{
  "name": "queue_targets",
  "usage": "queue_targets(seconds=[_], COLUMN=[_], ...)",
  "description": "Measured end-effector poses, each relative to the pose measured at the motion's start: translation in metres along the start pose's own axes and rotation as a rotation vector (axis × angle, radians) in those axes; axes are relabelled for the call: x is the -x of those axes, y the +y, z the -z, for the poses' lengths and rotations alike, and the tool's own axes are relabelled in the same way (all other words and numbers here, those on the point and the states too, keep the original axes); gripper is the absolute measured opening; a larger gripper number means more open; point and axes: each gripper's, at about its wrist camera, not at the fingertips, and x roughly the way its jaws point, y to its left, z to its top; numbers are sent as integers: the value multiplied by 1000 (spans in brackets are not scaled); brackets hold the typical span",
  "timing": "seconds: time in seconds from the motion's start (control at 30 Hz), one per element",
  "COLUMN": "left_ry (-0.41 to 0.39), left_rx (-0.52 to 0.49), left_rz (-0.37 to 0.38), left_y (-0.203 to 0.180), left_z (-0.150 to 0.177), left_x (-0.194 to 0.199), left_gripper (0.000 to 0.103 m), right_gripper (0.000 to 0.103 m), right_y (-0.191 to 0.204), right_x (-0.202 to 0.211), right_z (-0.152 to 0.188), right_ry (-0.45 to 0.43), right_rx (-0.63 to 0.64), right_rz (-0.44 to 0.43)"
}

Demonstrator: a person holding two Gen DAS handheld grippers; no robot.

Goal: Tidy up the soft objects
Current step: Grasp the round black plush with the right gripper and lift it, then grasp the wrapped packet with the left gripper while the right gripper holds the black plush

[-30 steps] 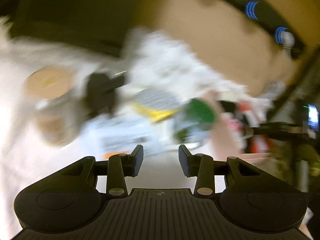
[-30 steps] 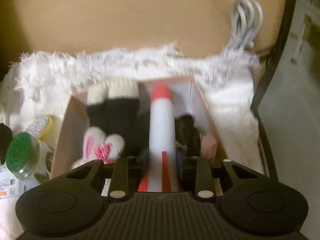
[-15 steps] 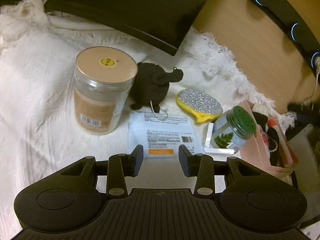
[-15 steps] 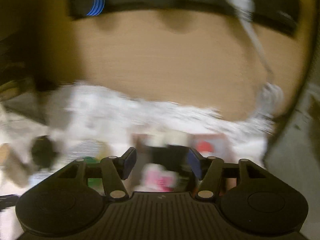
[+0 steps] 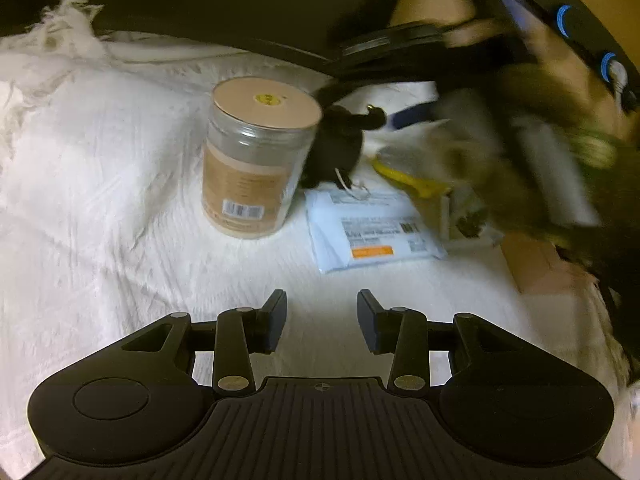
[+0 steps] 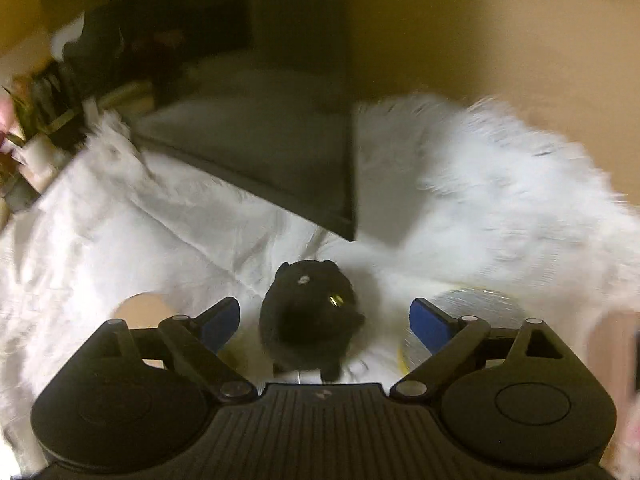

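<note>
One small black plush toy [image 6: 310,316] lies on the white fringed blanket [image 5: 100,184] between the right gripper [image 6: 324,318]'s jaws, which have just been opening and stand wide, not touching it. One tan-lidded clear jar [image 5: 252,160] and one pale-blue labelled packet [image 5: 372,232] sit nearby; the left gripper [image 5: 322,320] hovers part-open and empty, while motion blur smears everything at the left view's right side.

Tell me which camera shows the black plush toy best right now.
The right wrist view: the black plush toy sits centred between the open right gripper's fingers, untouched. In the left wrist view the tall jar partly hides it, and the blurred right arm crosses nearby.
</note>
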Motion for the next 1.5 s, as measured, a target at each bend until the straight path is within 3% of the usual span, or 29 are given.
queue_targets(seconds=[0.1,0.17,0.2,0.3,0.43,0.57,0.67,0.77,0.87,0.97,1.07,1.23,1.37,1.5], left_ry=[8,14,17,20,13,-2,27,64,114,165,196,245,230,134], left_rx=[-71,-119,-145,-228,-314,-339,-352,-344,-300,-212,-142,-113,-158,-335], left_rz=[34,43,43,43,29,28,40,11,-34,-19,25,83,101,60], left_y=[-4,-10,-13,-27,-46,-62,-77,-83,-77,-68,-63,-56,-56,-63], left_z=[-1,-5,-7,-12,-29,-60,-82,-101,-112,-113,-109,-80,-51,-27], left_x=[-1,-6,-10,-21,-39,-62,-86,-112,-141,-156,-152,-126,-100,-58], left_gripper=[43,43,43,43,43,43,43,42,42,41,40,41,41,40], right_gripper=[92,75,59,59,59,59,59,59,59,60,61,62,68,82], right_y=[2,-7,-10,-16,-33,-53,-61,-63,-74,-80,-79,-93,-98,-96], right_x=[-37,-45,-43,-12,67,148,179,184,172,155,160,158,156,149], right_z=[0,5,6,11,24,70,115,165,203,232,248,251,251,251], right_ry=[77,102,106,50,-89,-187,-202,-163,-86,-44,-82,-109,-121,-111], right_rx=[-43,-125,-145,-130,-101,-81,-91,-104,-169,-202,-197,-251,-247,-201], right_rz=[-13,-92,-127,-111,-77,-24,24,104,131,172,169,127,115,132])
